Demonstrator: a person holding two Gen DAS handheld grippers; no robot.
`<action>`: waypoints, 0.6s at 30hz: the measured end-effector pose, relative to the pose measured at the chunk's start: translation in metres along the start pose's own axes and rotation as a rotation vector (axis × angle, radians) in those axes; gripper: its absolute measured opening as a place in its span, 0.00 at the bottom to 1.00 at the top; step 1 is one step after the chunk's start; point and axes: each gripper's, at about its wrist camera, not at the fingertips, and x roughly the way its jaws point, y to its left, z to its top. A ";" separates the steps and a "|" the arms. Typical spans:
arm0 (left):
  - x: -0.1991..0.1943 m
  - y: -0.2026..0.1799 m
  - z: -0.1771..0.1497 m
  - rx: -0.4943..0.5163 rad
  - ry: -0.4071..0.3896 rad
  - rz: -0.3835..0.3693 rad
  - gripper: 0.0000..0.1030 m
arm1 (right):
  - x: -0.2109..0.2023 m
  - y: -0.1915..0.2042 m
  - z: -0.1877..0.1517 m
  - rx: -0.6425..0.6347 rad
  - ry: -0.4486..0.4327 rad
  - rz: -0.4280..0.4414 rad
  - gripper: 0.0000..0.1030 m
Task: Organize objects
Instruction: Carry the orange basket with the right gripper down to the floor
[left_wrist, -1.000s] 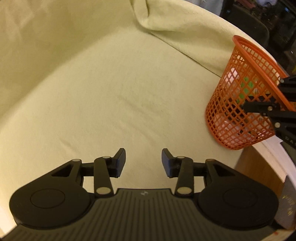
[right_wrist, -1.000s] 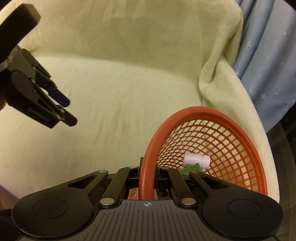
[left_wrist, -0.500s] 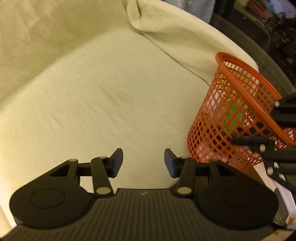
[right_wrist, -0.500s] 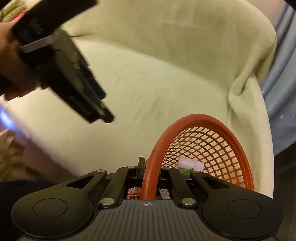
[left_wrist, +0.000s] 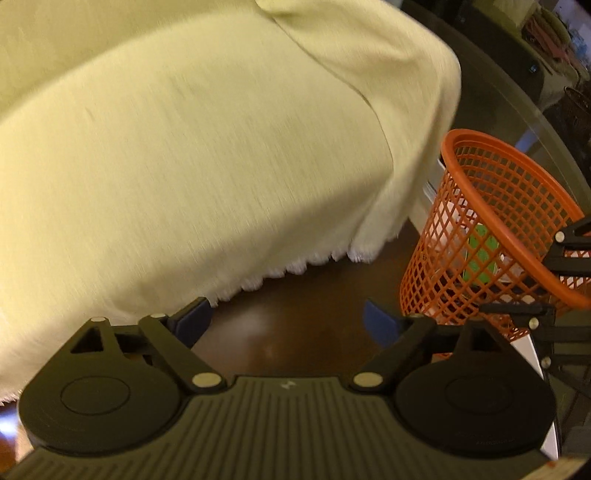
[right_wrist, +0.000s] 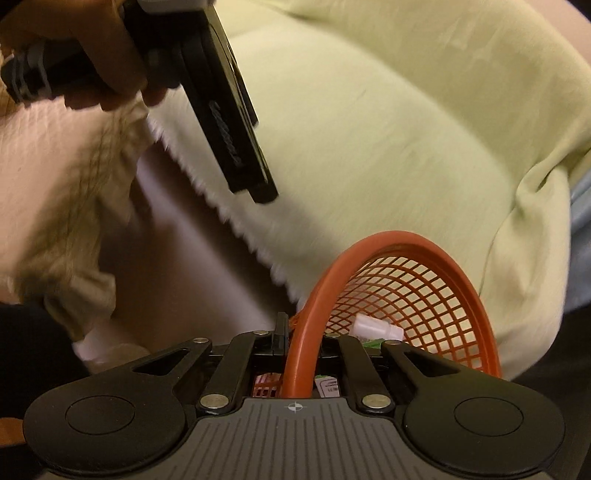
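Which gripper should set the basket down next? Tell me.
Right. The right gripper is clamped on the rim of the orange basket, already carrying it. The left gripper is opening with nothing between its fingers, off beside the basket.

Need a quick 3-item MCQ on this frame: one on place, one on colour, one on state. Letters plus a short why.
1. Where does the right gripper grip the basket?
A. on its rim
B. under its base
C. nowhere, they are apart

2. What colour is the basket's mesh?
A. blue
B. orange
C. white

3. What is between the left gripper's fingers?
A. the basket rim
B. a white bottle
C. nothing

Key: 1 A, the jaws are shut with the rim passing between them in the right wrist view. 2 B, the mesh shows orange in both views. 3 C, the jaws are opening, with only the dark floor seen through the gap; the white bottle lies inside the basket.
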 end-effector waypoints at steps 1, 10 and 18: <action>0.009 -0.003 -0.008 -0.007 0.007 -0.001 0.88 | 0.009 0.005 -0.008 -0.005 0.013 -0.002 0.03; 0.096 -0.001 -0.080 -0.036 0.029 0.029 0.91 | 0.142 0.046 -0.070 -0.061 0.033 -0.011 0.03; 0.212 0.025 -0.117 -0.087 0.025 0.091 0.92 | 0.306 0.058 -0.112 -0.101 -0.007 -0.040 0.04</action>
